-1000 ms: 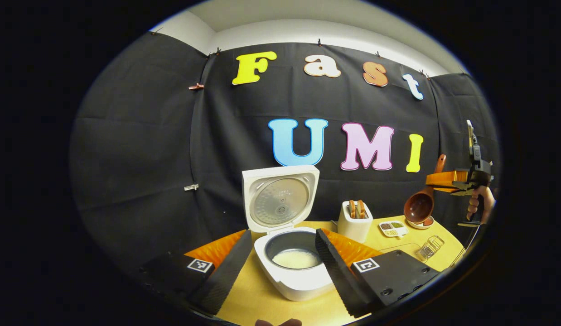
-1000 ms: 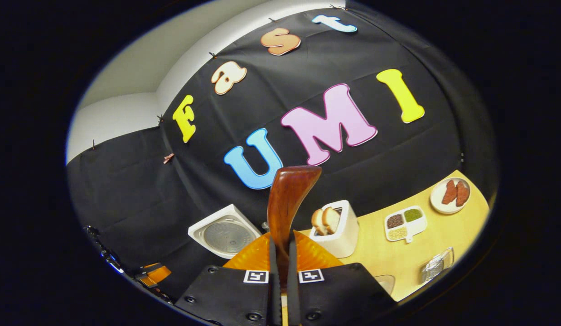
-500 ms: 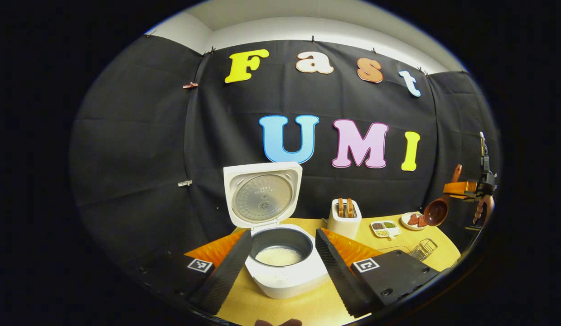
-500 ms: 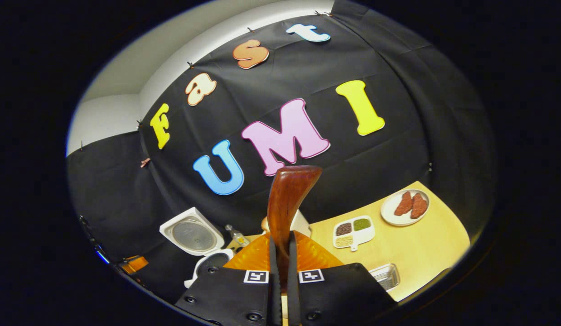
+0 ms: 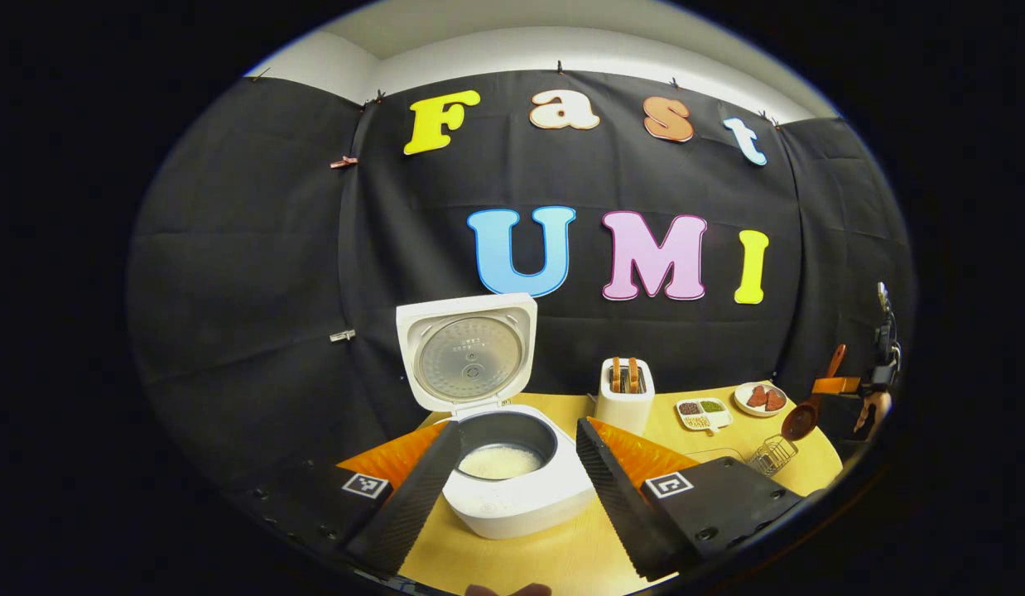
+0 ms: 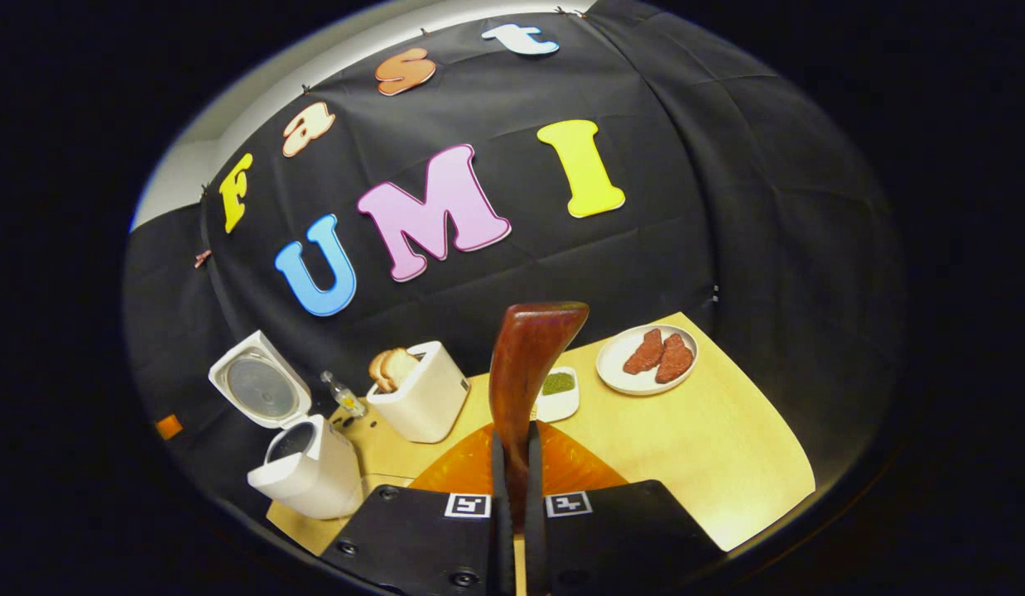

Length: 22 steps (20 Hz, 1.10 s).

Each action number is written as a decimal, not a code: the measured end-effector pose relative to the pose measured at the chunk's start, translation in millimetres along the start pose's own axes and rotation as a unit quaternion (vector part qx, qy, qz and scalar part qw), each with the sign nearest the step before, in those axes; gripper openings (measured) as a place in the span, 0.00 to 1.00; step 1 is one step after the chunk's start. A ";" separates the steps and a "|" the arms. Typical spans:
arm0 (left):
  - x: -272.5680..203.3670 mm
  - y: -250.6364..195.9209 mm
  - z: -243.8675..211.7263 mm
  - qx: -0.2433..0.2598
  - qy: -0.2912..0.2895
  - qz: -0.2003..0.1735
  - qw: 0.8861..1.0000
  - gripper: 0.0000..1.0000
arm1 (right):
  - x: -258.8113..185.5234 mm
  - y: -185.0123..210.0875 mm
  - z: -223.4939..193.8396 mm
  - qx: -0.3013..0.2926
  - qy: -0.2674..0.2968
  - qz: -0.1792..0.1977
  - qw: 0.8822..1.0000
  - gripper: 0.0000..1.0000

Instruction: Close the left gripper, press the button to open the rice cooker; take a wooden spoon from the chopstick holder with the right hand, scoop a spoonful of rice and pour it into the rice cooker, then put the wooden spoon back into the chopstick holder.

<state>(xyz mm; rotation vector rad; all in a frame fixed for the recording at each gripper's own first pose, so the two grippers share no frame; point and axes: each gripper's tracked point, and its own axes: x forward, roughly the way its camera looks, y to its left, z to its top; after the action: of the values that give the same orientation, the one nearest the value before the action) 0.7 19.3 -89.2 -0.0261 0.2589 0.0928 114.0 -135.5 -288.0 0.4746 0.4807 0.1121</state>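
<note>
1. I see a pale wooden bench set against the booth's black cloth wall, with everything for the job laid across it.
2. Nearest in the right gripper view, my right tongs are clamped on the handle of the wooden spoon, which stands up between the fingers so that I can steer it.
3. In the left gripper view, my left tongs stand wide apart and hold nothing, parked facing the rice cooker; I judge their button job finished.
4. The cooker's lid stands upright, and white rice lies in the inner pot, so the pour looks done.
5. Farther right, the spoon's bowl hangs low, just above the wire chopstick holder, which I take as the place to return it.
6. Beyond stand a toaster with bread, a divided dish of grains, and a plate of red pieces, none of which I need.
</note>
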 end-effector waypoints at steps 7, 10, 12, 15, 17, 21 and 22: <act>-6.7 -14.1 5.0 0.019 0.006 0.015 1.000 0.96 | 30.1 -27.0 -39.2 -0.005 0.041 -0.011 0.999 0.10; -9.6 -17.5 3.6 0.023 0.010 0.024 0.999 0.96 | 43.2 -34.0 -56.5 -0.002 0.062 -0.013 0.998 0.10; -11.4 -19.6 4.0 0.027 0.013 0.026 0.999 0.96 | 48.8 -37.4 -66.3 0.006 0.074 -0.012 0.997 0.10; -10.6 -21.8 7.2 0.035 0.013 0.030 0.999 0.95 | 55.9 -42.0 -78.8 0.012 0.087 -0.013 0.996 0.10; -10.0 -24.0 7.9 0.038 0.013 0.030 0.999 0.95 | 55.6 -44.3 -85.5 0.018 0.096 -0.012 0.995 0.11; -5.7 -31.3 7.9 0.037 0.014 0.023 0.999 0.95 | 55.7 -50.4 -89.0 0.041 0.102 -0.011 0.994 0.17; -4.5 -33.8 8.3 0.037 0.013 0.020 0.999 0.95 | 54.1 -50.8 -85.7 0.052 0.098 -0.012 0.994 0.20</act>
<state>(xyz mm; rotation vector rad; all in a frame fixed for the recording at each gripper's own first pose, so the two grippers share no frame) 1.7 -14.4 -79.6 0.0520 0.2893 0.1232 121.2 -133.7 -401.1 0.5629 0.6876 0.1121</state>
